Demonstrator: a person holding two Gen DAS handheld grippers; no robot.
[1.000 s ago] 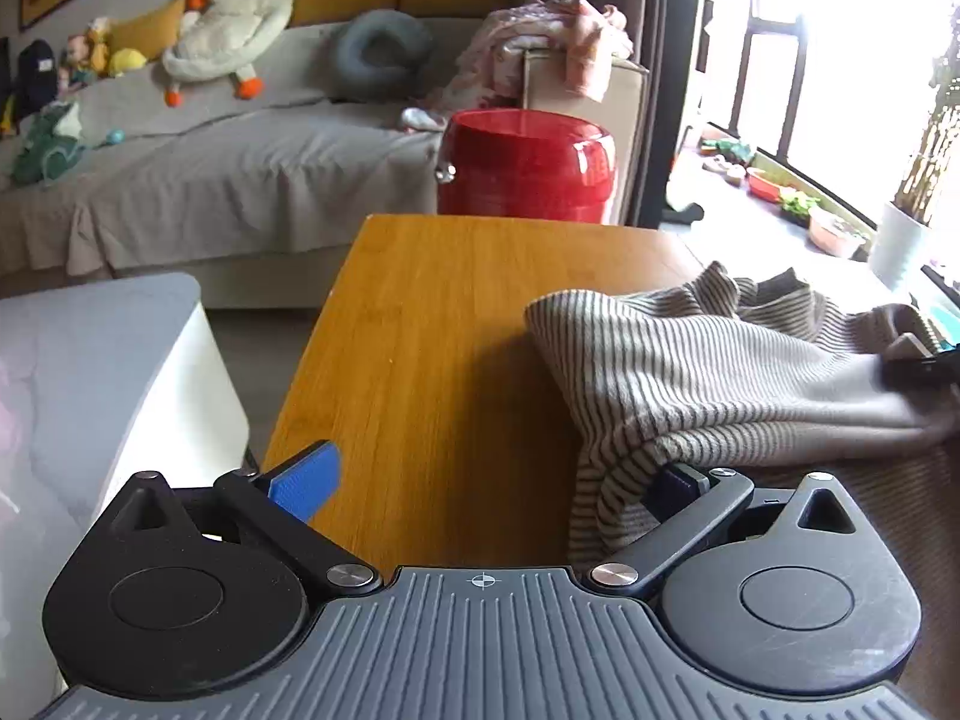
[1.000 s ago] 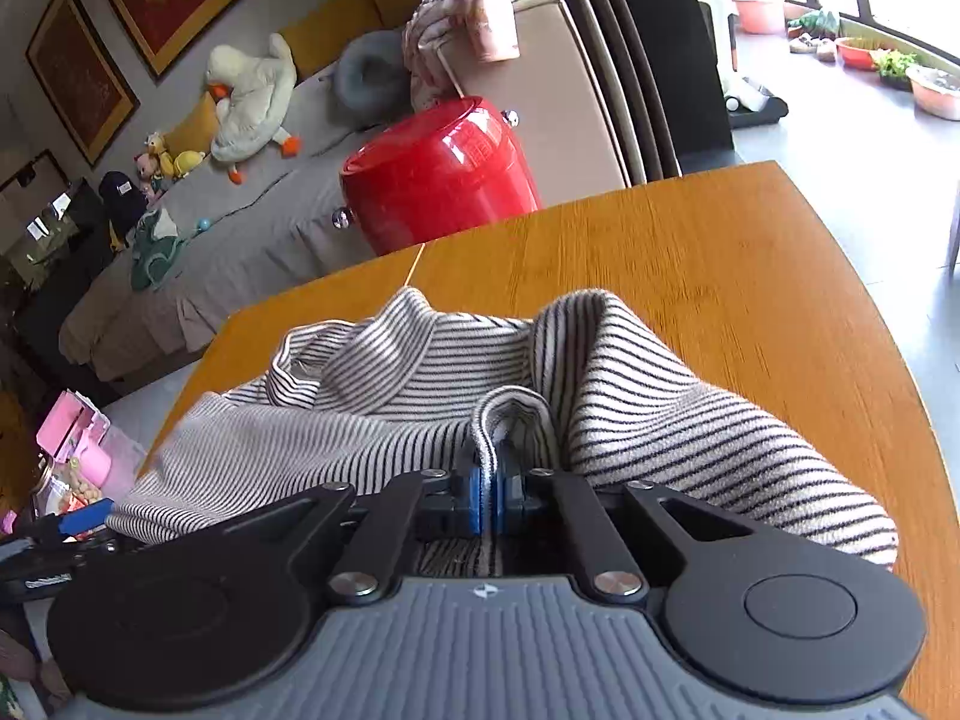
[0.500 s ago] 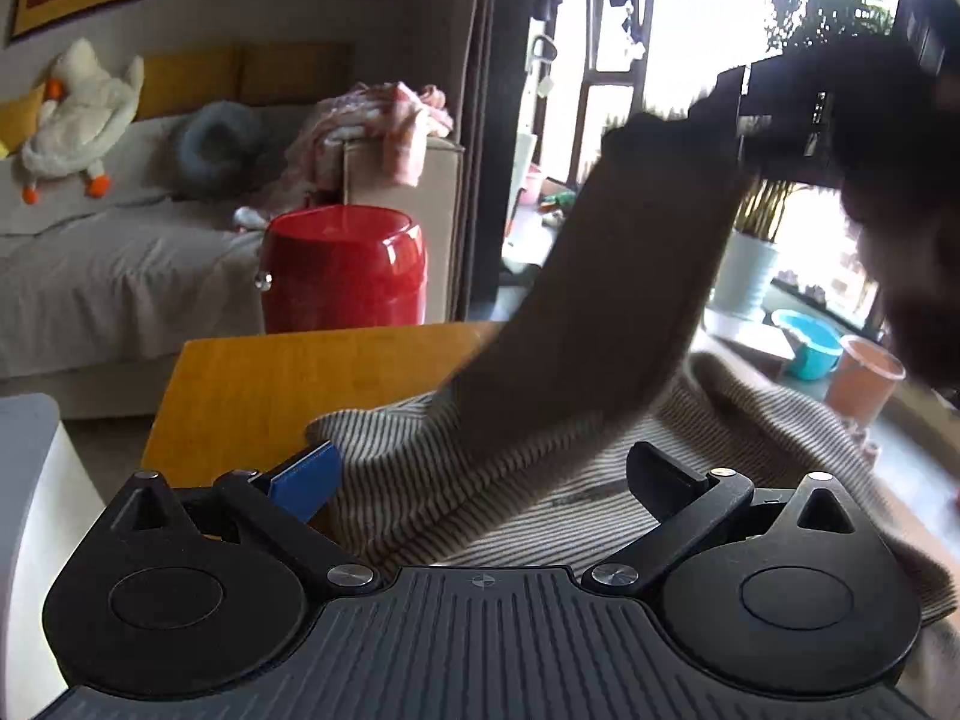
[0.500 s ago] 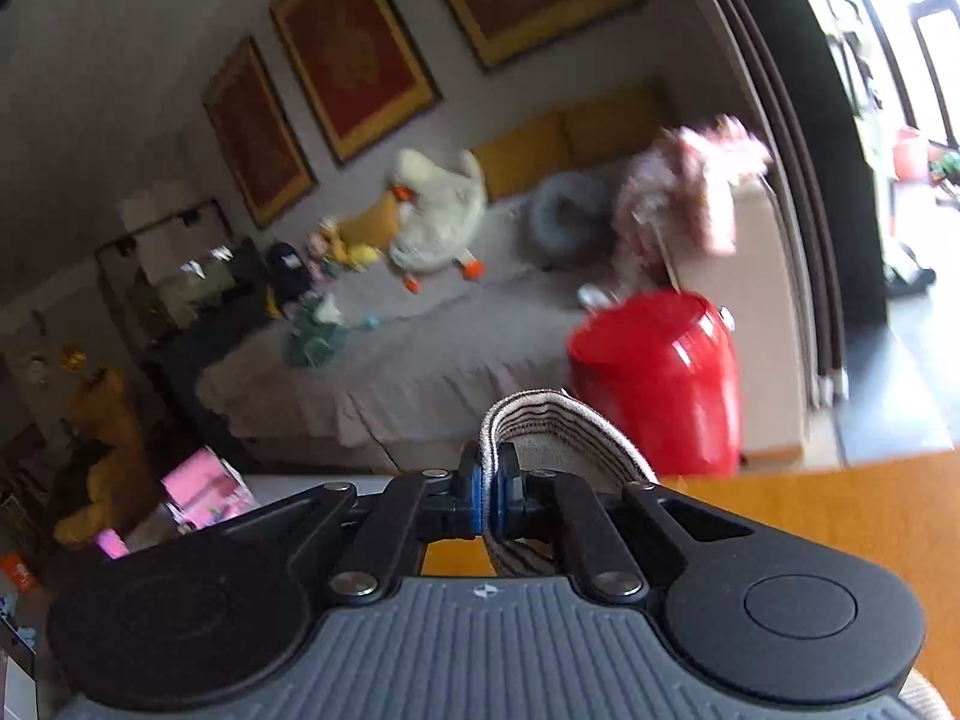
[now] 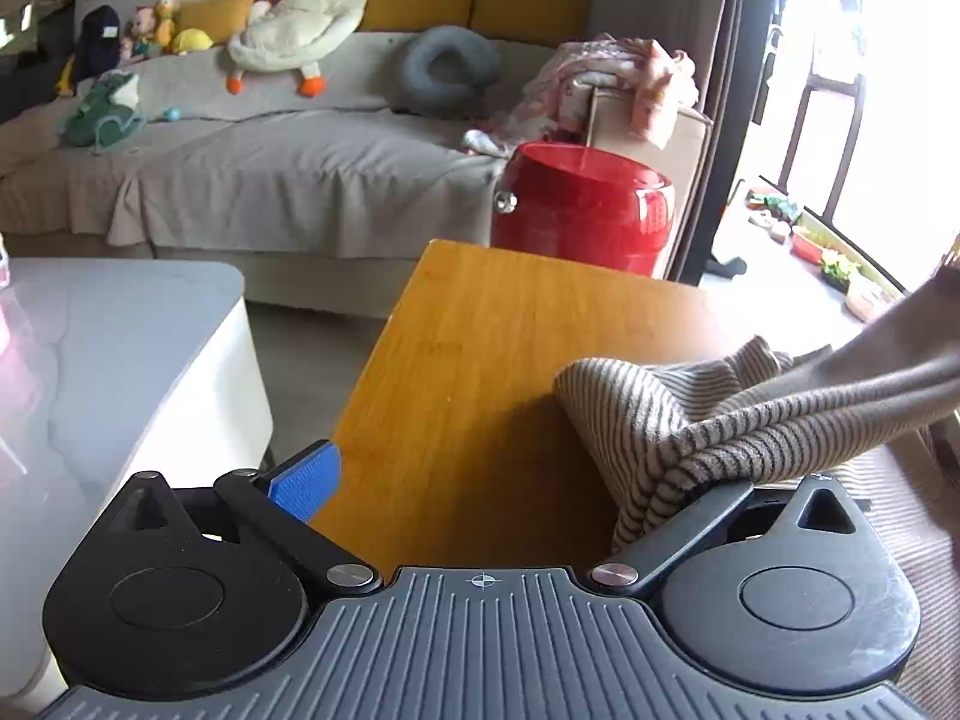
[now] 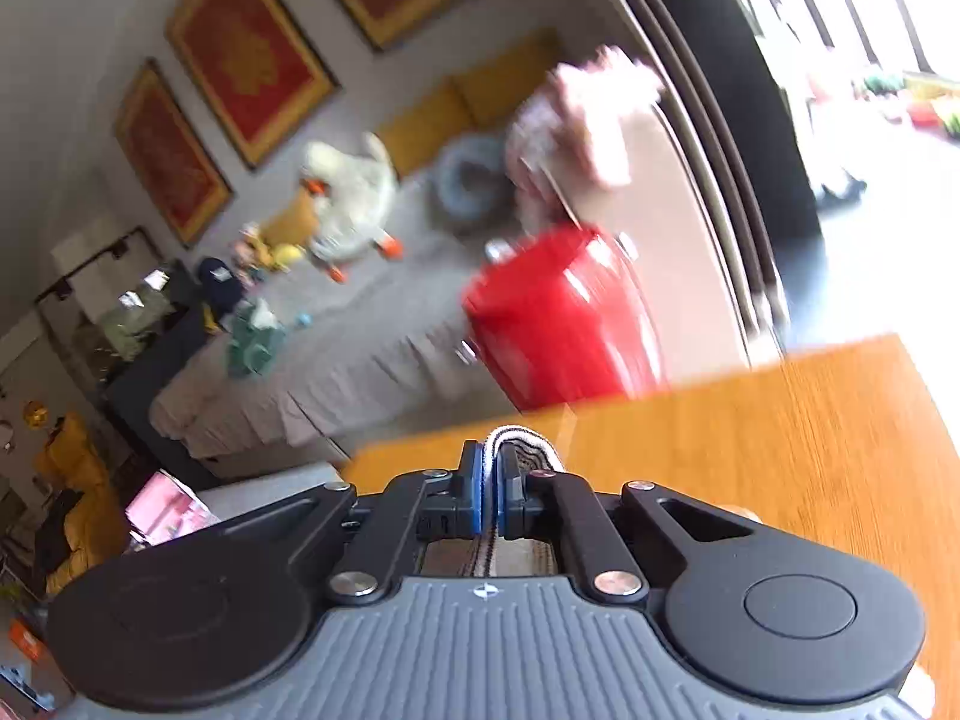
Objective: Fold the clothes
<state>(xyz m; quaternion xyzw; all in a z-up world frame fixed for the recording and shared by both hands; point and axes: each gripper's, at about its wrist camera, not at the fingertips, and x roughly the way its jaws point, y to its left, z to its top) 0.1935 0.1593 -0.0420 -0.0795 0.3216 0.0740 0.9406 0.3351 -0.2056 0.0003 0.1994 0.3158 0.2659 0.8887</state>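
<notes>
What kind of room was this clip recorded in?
Most likely a home living room: a covered sofa carrying a plush goose and other soft toys, framed pictures on the wall, and a wooden table where a striped sweater lies.

The striped sweater (image 5: 708, 420) runs off the picture's edge at three o'clock and hides the left hand-held gripper's (image 5: 516, 480) right finger. The right wrist view is motion-blurred.
</notes>
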